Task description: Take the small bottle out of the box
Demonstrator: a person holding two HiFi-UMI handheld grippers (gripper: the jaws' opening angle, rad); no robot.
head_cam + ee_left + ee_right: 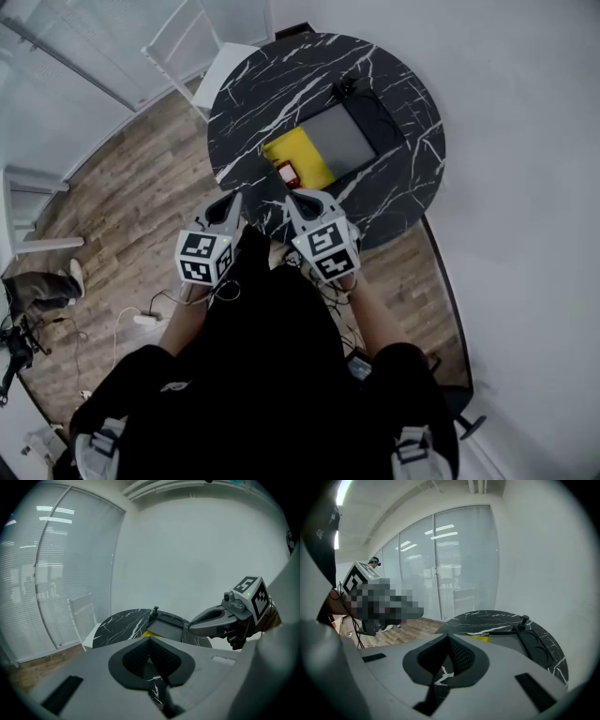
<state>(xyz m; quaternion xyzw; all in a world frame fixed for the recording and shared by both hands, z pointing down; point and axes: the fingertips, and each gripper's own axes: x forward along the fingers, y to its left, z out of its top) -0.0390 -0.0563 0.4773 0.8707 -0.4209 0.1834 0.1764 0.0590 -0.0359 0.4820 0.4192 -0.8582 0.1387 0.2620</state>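
Jaws clenched & empty on both L gripper (234, 199) and R gripper (292, 196); small bottle (288, 173) sits at near edge of yellow box (305, 150), just ahead of R tips, L farther off sideways; its long axis too small to read.

**Our left jaws meet before the marble table**

We see the left gripper (149, 639) with its two jaws closed tip to tip, nothing between them. Past them stands a round black table (117, 623) veined in white. On it lies a dark box (166, 626), open, its grey inside showing and a yellow strip (147, 633) at its near edge. The right gripper (193, 628) juts in from the right, its marker cube (253, 595) behind the fingers. A white chair (82, 613) stands just beside the table, before the blinds (47, 573).
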